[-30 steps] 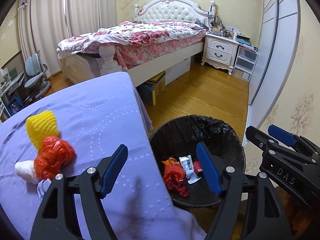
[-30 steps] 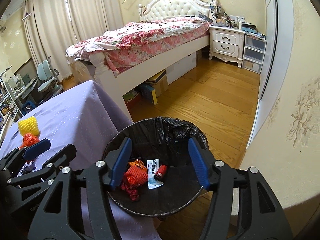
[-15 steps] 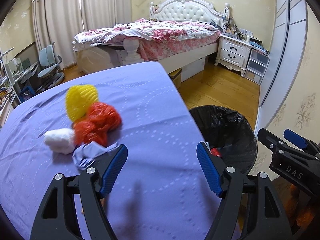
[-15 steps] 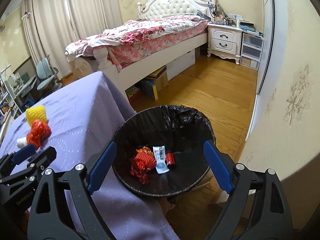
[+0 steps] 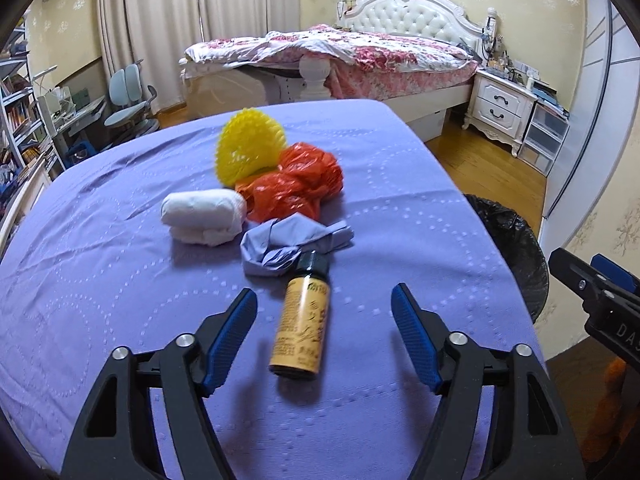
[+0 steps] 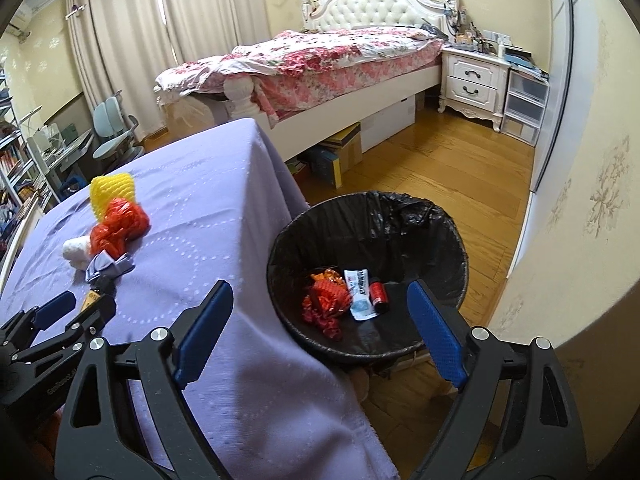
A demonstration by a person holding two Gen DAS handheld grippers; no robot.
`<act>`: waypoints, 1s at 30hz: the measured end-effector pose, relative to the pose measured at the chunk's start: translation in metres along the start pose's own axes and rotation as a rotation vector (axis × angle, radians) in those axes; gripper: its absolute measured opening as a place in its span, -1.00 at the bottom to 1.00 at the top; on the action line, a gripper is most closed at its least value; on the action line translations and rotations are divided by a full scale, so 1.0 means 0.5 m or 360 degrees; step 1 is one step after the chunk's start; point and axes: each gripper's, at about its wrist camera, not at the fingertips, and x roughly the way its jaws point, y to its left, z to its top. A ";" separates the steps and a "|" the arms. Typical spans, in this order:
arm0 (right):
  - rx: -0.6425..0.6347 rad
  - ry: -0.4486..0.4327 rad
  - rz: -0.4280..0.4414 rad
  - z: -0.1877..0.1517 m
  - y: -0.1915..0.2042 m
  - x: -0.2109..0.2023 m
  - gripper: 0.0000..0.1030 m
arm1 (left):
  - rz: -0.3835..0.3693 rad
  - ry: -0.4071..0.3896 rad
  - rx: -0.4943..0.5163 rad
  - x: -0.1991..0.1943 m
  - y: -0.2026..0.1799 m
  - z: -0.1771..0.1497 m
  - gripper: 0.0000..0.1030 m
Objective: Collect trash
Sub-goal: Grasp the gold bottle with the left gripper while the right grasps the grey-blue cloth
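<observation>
the left gripper [image 5: 324,308] hovered over a purple-covered bench [image 5: 100,280], its jaws closing around a tan bottle [image 5: 303,330] lying between them, pads not yet touching it. beyond the bottle lay a crumpled purple wrapper [image 5: 286,242], a white roll [image 5: 202,216], a red plastic bag [image 5: 300,184] and a yellow foam net [image 5: 248,146], bunched together. the right gripper [image 6: 320,332] stood wide and empty above the bench's edge and a black-lined trash bin [image 6: 420,224] on the floor, already holding red netting [image 6: 326,302], a white packet [image 6: 360,288] and a small red bottle [image 6: 378,292].
</observation>
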 end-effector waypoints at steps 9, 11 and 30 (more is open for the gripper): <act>-0.0070 0.0024 0.0041 0.000 0.050 0.002 0.68 | -0.0057 0.0080 0.0047 0.010 0.009 -0.014 -0.47; -0.0085 0.0030 0.0049 -0.002 0.060 0.002 0.68 | -0.0071 0.0073 0.0053 0.004 0.012 -0.021 -0.47; -0.0392 0.0087 0.0223 -0.017 0.229 0.023 0.68 | 0.0118 0.0010 -0.0107 -0.031 0.173 -0.049 -0.47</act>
